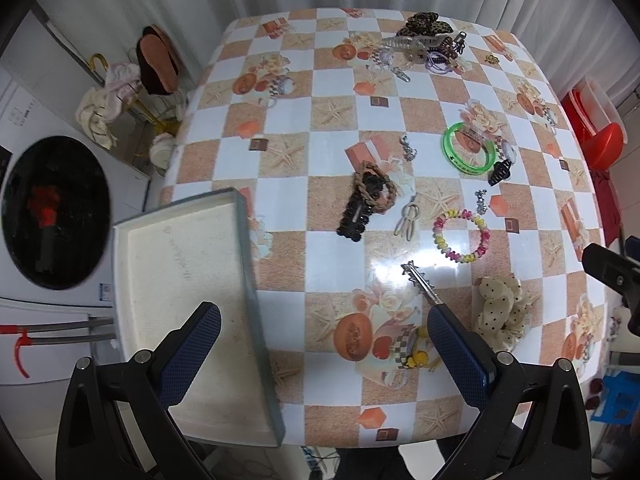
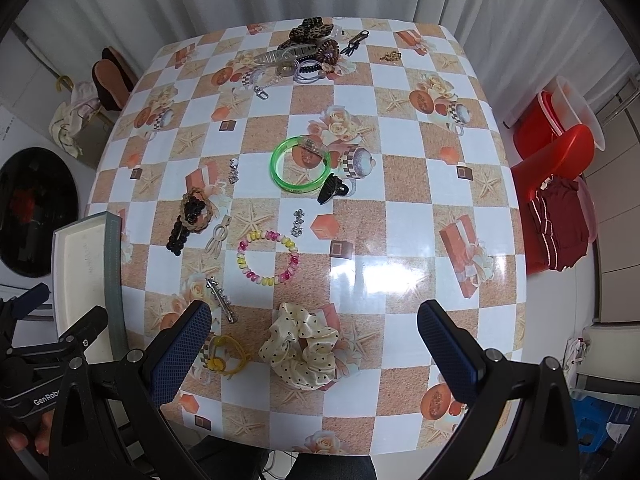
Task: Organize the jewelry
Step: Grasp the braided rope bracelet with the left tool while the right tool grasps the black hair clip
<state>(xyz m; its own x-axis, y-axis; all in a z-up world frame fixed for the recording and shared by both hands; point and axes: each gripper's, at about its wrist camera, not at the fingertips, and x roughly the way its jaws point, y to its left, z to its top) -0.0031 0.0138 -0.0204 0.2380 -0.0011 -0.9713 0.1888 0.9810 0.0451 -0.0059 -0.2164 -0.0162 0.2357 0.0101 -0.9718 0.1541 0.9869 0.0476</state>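
Hair ties, clips and bracelets lie scattered on the checked tablecloth. An empty white tray sits at the table's left edge. My left gripper hovers open over the tray's right rim, holding nothing. A silver star clip touches its right fingertip in view. My right gripper is open above a cream dotted scrunchie. A yellow hair tie lies by its left finger. Farther out lie a coloured spiral tie, a green bangle and a black beaded clip.
A heap of clips and hair ties lies at the table's far edge. Red plastic tubs and a stool stand off the right side. A washing machine door and a rack with slippers are to the left.
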